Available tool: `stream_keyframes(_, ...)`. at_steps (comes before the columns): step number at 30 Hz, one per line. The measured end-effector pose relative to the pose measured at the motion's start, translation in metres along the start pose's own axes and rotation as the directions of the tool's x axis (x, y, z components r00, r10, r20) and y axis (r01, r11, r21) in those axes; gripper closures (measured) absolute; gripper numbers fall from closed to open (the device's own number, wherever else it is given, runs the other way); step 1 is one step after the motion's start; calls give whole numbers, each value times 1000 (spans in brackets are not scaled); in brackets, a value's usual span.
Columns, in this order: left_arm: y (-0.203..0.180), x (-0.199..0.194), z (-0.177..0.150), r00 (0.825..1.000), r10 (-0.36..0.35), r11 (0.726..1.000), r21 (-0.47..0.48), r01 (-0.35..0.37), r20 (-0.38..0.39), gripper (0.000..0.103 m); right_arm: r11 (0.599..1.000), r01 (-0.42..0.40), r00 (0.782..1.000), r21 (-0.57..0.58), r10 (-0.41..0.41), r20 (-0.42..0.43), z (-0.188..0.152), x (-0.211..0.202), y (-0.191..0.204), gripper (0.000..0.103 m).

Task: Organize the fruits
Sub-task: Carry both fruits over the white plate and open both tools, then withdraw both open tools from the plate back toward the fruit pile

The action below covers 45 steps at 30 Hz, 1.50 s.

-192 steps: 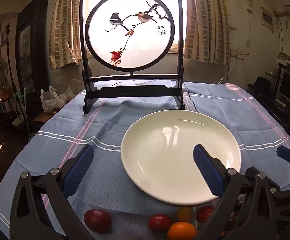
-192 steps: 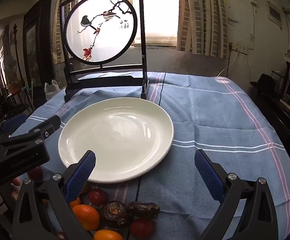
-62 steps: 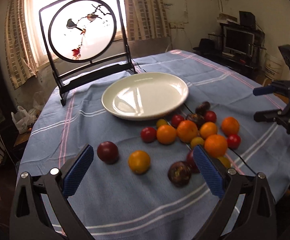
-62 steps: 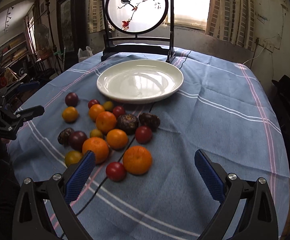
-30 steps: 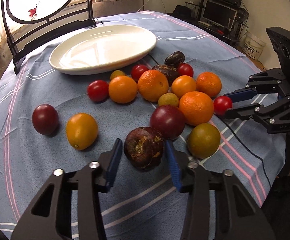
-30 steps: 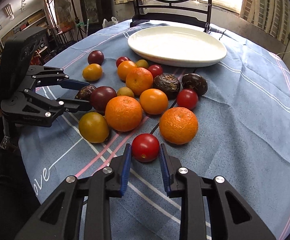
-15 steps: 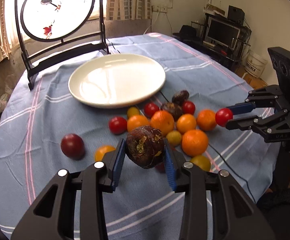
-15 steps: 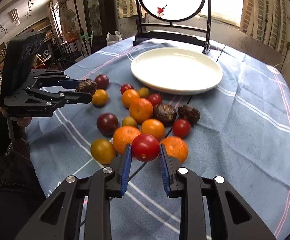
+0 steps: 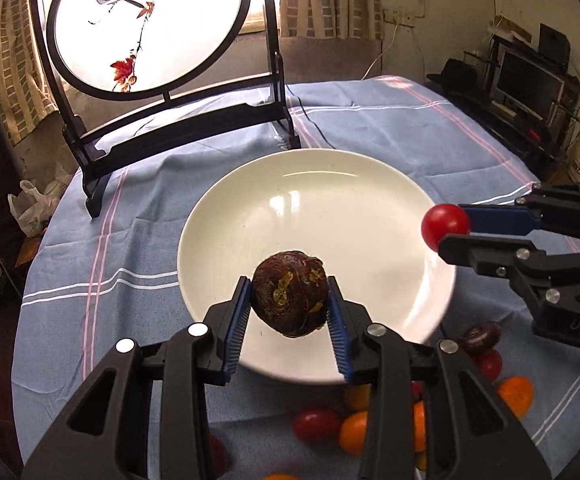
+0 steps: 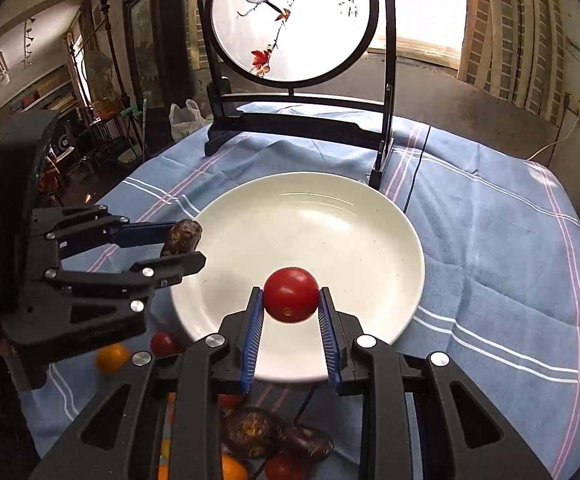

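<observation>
Evidently both loads were meant for the white plate (image 9: 217, 216); the left gripper (image 9: 290, 316) was clamped on a dark wrinkled fruit (image 9: 290, 294) above the plate's near rim, while the right gripper (image 10: 290, 320) pinched a red tomato (image 10: 291, 294) over its near half; the remaining fruits (image 9: 354, 432) lay on the blue cloth (image 9: 390, 120) near the plate, presumably awaiting their turn.

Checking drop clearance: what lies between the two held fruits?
Only bare white plate; the right wrist view shows nothing between the dark fruit and the red tomato.
</observation>
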<state>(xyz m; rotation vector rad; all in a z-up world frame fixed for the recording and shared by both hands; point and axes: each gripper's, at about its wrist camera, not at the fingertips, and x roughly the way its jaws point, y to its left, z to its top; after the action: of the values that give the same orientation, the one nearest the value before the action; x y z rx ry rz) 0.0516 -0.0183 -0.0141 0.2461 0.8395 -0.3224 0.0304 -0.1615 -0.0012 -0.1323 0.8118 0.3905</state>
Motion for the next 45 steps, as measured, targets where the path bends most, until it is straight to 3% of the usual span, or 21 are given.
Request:
stream_keyframes(11,10,46,10,995,43,999,-23,-45,-91,65,1000,18,997,-12,-19,-79,15,54,-3,72)
stream_keyframes(12,11,47,11,995,54,998,-29,-57,-83,59,1000,16,996,-11,-16,-86,14,55,-3,57)
stream_keyframes(13,11,45,11,996,64,997,-33,-66,-68,41,1000,19,996,-10,-20,-85,14,55,-3,49)
stream_keyframes(14,12,43,11,995,91,995,-37,-92,-42,32,999,40,997,-10,-40,-63,13,52,-3,44)
stream_keyframes(15,12,39,11,994,107,993,-41,-108,-14,29,999,52,998,-17,-53,-44,13,48,-2,43)
stream_keyframes(24,7,11,3,989,126,992,-39,-123,76,26,999,40,999,4,-40,21,-1,2,-4,43)
stream_keyframes(32,-1,-22,-19,988,113,993,-41,-109,109,25,1000,-6,998,-25,7,58,-47,-56,23,42)
stream_keyframes(37,3,-55,-48,984,108,994,-25,-105,141,23,993,-51,997,-105,58,58,-89,-92,56,42)
stream_keyframes(45,14,-98,-107,987,71,997,26,-76,141,18,968,-152,987,-201,138,-81,-154,-95,102,42)
